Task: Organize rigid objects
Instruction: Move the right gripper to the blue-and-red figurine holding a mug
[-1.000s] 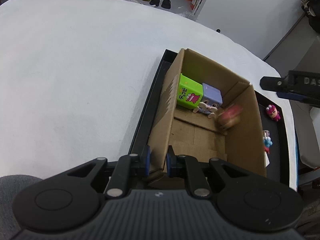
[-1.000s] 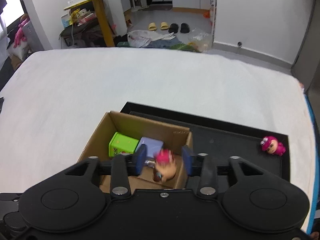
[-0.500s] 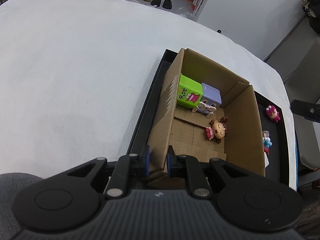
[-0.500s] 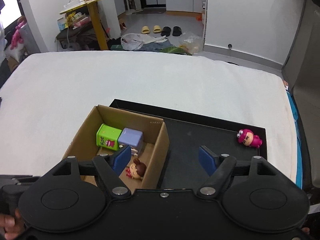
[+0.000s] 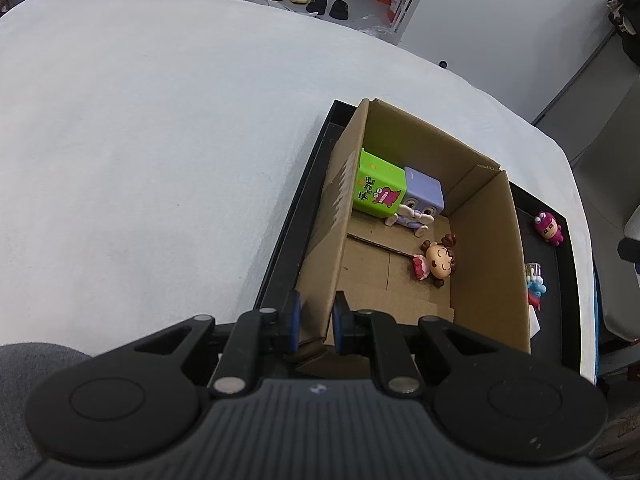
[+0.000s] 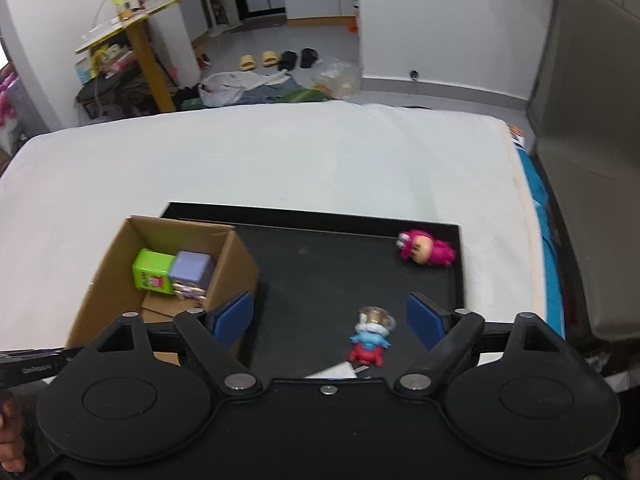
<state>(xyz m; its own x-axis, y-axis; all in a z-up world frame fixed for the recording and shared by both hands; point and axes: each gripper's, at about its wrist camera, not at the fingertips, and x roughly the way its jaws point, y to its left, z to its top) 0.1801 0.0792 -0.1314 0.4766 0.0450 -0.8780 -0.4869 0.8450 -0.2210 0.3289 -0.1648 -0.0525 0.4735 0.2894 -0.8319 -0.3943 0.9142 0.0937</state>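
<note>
The brown open-topped cardboard box [image 5: 404, 240] is sitting at one end of the shallow black tray [image 6: 320, 264] on the white-covered surface [image 5: 160, 140], holding a green cube [image 5: 378, 192], a lilac cube [image 5: 424, 194] and a brown-haired doll figurine [image 5: 436, 260]. The left gripper [image 5: 314, 322] is clenching the box's near wall. The right gripper [image 6: 330, 318] is hovering over the tray, jaws just opening and empty, above a small blue-and-red figurine [image 6: 370, 338]; a pink figurine [image 6: 426, 248] is lying farther off.

The left claw [image 5: 314, 322] points steeply down, its jaws pinched nearly together. The right claw [image 6: 330, 318], also angled down, has just been opening and stands wide, nothing between its pads.
</note>
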